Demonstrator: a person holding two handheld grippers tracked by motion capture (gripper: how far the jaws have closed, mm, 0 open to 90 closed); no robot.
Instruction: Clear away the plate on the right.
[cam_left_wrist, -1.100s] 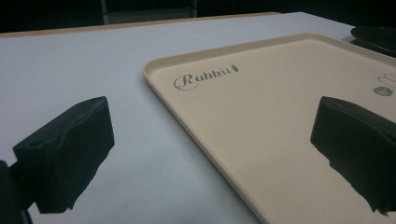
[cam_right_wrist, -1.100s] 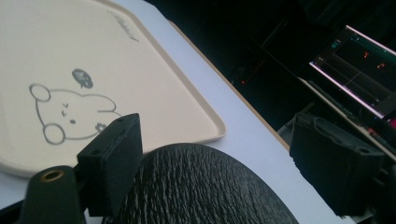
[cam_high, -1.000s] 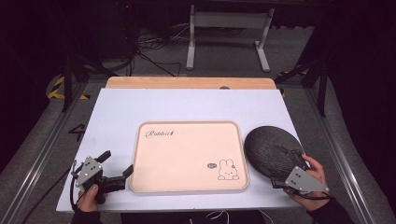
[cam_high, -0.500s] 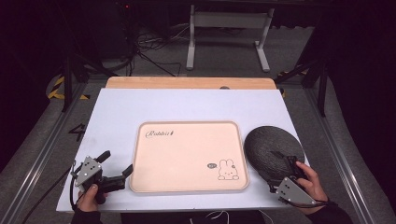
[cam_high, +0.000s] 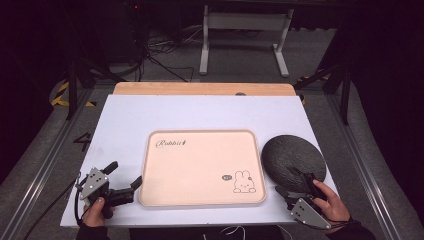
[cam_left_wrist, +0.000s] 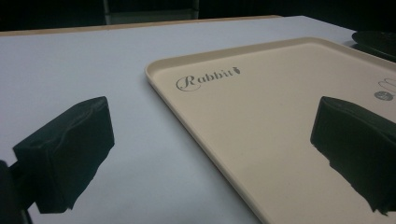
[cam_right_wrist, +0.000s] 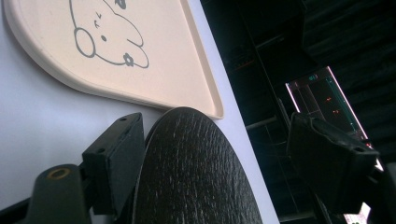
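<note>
Desk (cam_high: 200, 115) space goes mostly to the cream rabbit tray (cam_high: 200, 167), my landmark, lying flat at the centre. Right of the tray, just beside its edge, lies the dark round plate (cam_high: 292, 157); my right hand-held gripper (cam_high: 295, 184) straddles its near rim, jaws apart, set to pinch. My left hand-held gripper (cam_high: 122, 177) gapes at the tray's near left corner, steadying nothing yet.

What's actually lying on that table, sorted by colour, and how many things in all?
Beige: 1, the tray with a rabbit drawing
Black: 1, the round plate
Total: 2
</note>
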